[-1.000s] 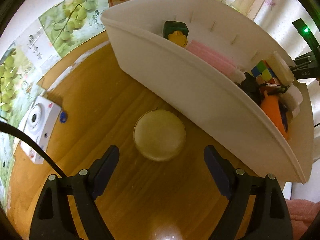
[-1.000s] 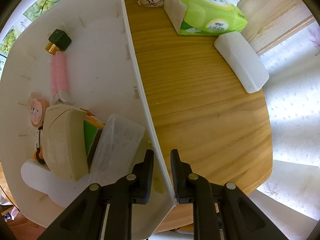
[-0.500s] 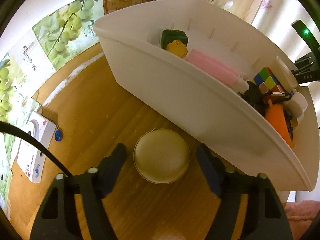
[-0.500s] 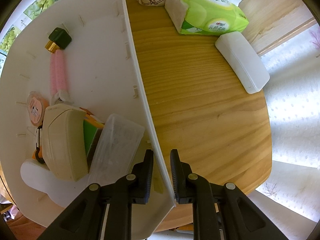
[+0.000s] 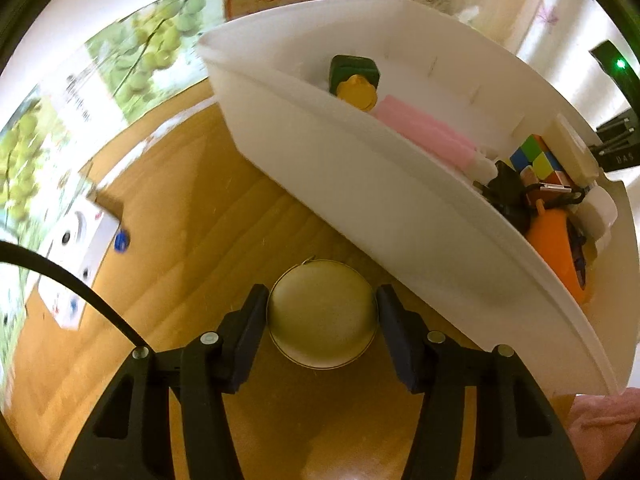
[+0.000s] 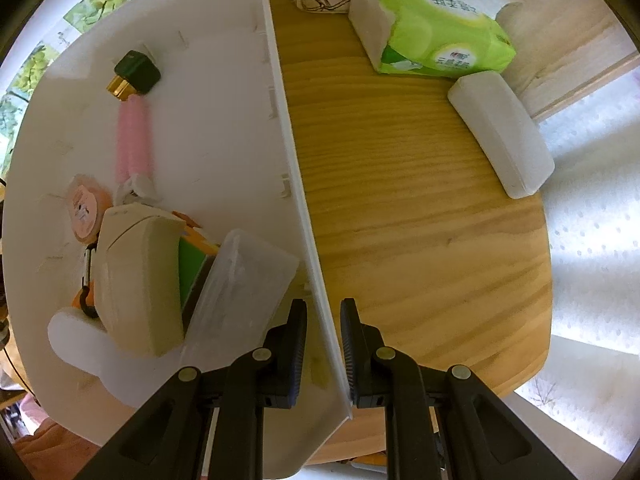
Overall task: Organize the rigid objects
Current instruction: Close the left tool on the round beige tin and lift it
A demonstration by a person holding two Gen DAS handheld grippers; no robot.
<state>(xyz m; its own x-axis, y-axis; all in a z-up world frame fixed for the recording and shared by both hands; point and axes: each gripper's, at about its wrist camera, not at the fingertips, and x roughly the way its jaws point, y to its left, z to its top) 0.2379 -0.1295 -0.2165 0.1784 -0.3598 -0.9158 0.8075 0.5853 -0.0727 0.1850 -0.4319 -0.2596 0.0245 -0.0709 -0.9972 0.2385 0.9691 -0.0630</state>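
Observation:
A round gold tin point(image 5: 322, 314) lies on the wooden table beside a white bin point(image 5: 360, 184). My left gripper point(image 5: 320, 312) is shut on the tin, a finger on each side. The bin holds a green and gold bottle point(image 5: 354, 76), a pink tube point(image 5: 424, 134), a colour cube point(image 5: 536, 156) and an orange item point(image 5: 554, 240). My right gripper point(image 6: 324, 332) is shut on the bin's near wall point(image 6: 304, 208), one finger inside and one outside. In the right wrist view the bin also holds a cream case point(image 6: 136, 276) and a clear box point(image 6: 240, 288).
A white camera box point(image 5: 72, 248) lies at the table's left. A green tissue pack point(image 6: 432, 24) and a white glasses case point(image 6: 500, 136) lie on the table right of the bin. The table edge curves at the right point(image 6: 548, 280).
My left gripper has moved forward around the gold tin and closed on it. My right gripper has kept its hold on the bin wall.

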